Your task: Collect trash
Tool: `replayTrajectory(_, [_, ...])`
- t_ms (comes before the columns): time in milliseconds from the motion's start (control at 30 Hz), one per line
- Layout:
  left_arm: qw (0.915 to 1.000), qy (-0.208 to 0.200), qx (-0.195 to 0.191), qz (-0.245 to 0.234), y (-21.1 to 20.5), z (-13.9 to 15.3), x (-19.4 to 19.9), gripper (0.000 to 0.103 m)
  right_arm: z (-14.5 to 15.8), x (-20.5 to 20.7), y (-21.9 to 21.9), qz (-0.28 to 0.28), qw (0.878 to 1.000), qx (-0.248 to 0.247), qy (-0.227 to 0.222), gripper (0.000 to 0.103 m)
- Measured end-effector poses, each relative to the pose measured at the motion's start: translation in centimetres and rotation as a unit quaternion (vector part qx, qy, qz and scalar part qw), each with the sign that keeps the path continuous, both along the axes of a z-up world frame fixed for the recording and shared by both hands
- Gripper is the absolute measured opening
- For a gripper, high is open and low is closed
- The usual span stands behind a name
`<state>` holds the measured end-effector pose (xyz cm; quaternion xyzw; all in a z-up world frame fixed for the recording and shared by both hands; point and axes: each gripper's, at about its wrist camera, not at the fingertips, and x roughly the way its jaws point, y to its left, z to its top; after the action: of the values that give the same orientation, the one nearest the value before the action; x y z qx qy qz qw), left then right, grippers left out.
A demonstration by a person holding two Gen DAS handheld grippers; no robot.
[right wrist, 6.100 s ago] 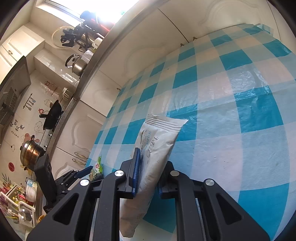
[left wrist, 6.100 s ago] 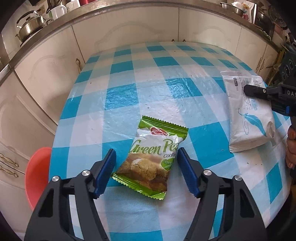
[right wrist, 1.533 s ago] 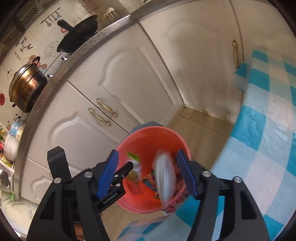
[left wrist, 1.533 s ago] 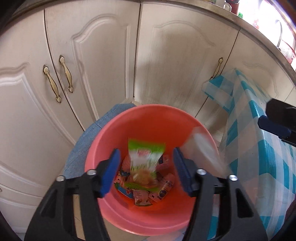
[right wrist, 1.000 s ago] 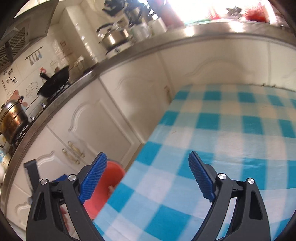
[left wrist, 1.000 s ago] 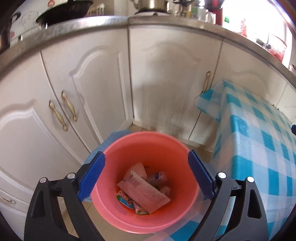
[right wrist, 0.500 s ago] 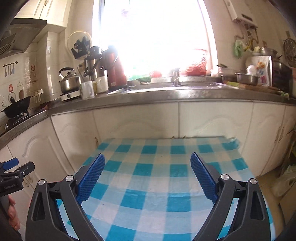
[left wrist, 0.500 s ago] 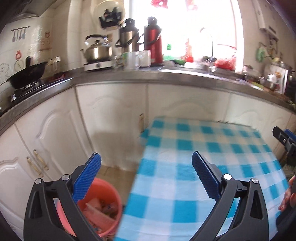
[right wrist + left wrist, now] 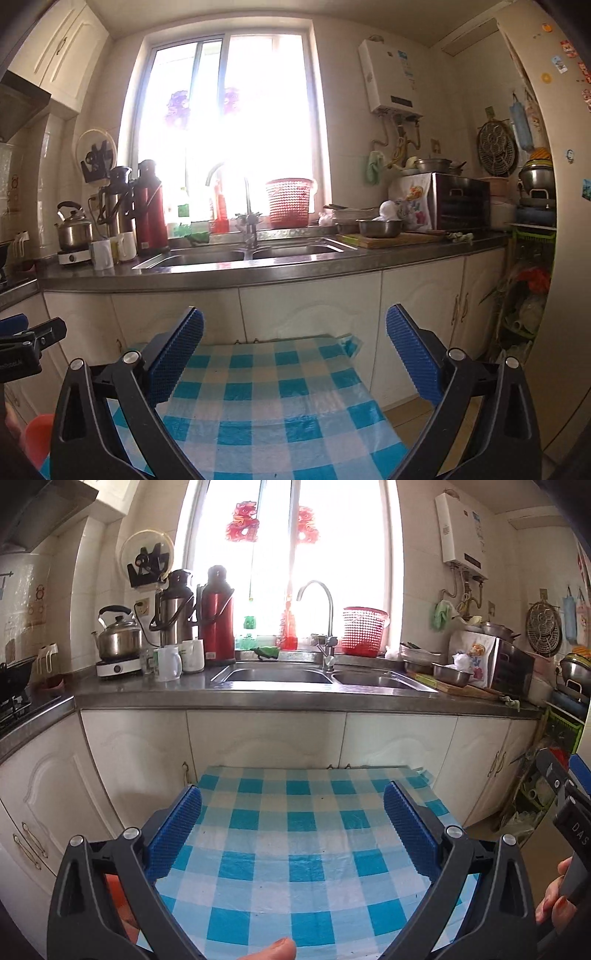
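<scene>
My left gripper (image 9: 291, 794) stands open over the blue-checked table (image 9: 295, 853), with nothing between its blue pads. My right gripper (image 9: 295, 314) hangs over the same table (image 9: 266, 391); its jaws are opening and nothing is between them. Low on the left, a sliver of the red bucket (image 9: 114, 890) shows behind the left gripper's frame. The bucket (image 9: 35, 432) also peeks in at the right wrist view's lower left, its inside hidden. No wrapper shows in either view.
White cabinets (image 9: 266, 734) and a steel counter with a double sink (image 9: 277, 674) run behind the table. Kettle, flasks and mugs (image 9: 177, 657) stand at the left, pans and a rack (image 9: 532, 258) at the right. A person's hand (image 9: 554, 897) grips the right tool.
The green cookie packet and the white pouch dropped into the red bucket. Both grippers then rose and swung from the bucket to face the sink across the table, their jaws wider.
</scene>
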<state>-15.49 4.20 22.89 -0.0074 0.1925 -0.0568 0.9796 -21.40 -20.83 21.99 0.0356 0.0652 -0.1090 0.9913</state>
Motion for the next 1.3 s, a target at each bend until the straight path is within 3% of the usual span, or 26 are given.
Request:
replayTrajectory(367, [0.9996,-0.022,0.008,-0.017,-3.2,1.5,-2.3,0.099,2.1,-4.2,-2.0,-0.052,0.998,-0.001,-0.040,0.098])
replayTrajectory(1300, [0.9995,-0.028,0.005,-0.015,-3.0,1.3,-2.9,0.099,2.7,-5.0,-0.8,-0.060,0.997,-0.020,-0.038,0.098])
